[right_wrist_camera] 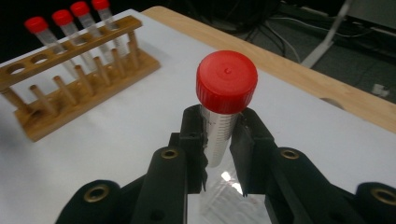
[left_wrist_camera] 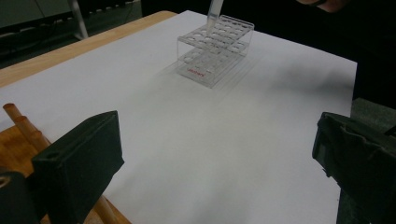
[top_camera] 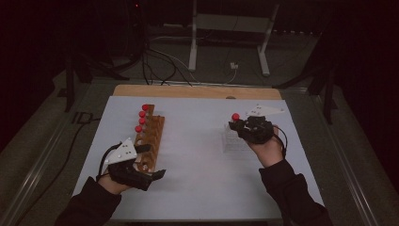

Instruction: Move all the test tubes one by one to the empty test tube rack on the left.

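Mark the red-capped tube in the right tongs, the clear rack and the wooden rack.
red-capped tube (right_wrist_camera: pixel 226 81), right gripper view, on its cap.
clear rack (left_wrist_camera: pixel 215 49), left gripper view, on its top plate.
wooden rack (top_camera: pixel 151 134), high view, on its top board.

We see a white sheet (top_camera: pixel 197 155) covering most of a wooden tabletop (top_camera: pixel 197 91), bare wood strip left along the far edge. Beyond the table we note a grey floor with loose dark and white cables (top_camera: pixel 162 63) and a small white plug (top_camera: pixel 233 66). We also mark two pale metal stand legs (top_camera: pixel 192 44) on that floor. Background dark, details unreadable.
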Available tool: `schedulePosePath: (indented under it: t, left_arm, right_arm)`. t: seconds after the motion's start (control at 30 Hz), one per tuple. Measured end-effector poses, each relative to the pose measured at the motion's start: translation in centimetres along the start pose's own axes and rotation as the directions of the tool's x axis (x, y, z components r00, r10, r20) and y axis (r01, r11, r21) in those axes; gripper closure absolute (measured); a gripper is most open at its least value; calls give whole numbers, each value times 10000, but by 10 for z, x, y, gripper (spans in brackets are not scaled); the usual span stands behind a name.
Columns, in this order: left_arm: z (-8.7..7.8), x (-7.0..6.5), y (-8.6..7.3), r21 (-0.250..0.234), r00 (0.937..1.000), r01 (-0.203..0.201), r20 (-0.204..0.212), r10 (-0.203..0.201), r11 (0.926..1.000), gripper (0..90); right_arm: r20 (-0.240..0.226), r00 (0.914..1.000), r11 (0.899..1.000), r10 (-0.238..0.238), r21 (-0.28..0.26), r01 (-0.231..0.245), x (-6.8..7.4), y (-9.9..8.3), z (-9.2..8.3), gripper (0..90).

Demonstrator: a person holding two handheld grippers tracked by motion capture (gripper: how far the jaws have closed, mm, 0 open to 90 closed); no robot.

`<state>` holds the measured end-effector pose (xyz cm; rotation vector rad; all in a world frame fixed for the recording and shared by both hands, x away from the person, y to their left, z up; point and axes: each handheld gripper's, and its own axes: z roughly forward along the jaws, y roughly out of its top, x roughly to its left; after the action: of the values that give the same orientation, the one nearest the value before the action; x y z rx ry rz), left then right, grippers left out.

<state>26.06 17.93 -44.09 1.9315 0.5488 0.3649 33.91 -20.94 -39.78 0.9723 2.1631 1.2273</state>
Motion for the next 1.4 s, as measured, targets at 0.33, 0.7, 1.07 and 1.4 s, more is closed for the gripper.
schedulePosePath:
  t: [0.33, 0.7, 1.07, 1.4]
  left_arm:
    - [7, -2, 7, -1, 9997, -128, 213, 128, 9999, 25]
    - [18, -6, 18, -29, 9981, -362, 500, 363, 9993, 25]
    - [27, -10, 34, -166, 9947, -626, 805, 638, 9979, 25]
    - [41, -20, 48, -291, 9885, -901, 1192, 929, 9955, 25]
  right_arm:
    - [-579, 9975, 9990, -399, 165, 410, 23, -10, 7, 752]
    - [-1251, 9892, 9946, -768, 605, 849, 48, -24, 20, 752]
    - [-2028, 9707, 9823, -1291, 1077, 1531, 78, -37, 34, 752]
    - [-2488, 9570, 9759, -1492, 1189, 1831, 94, -42, 39, 752]
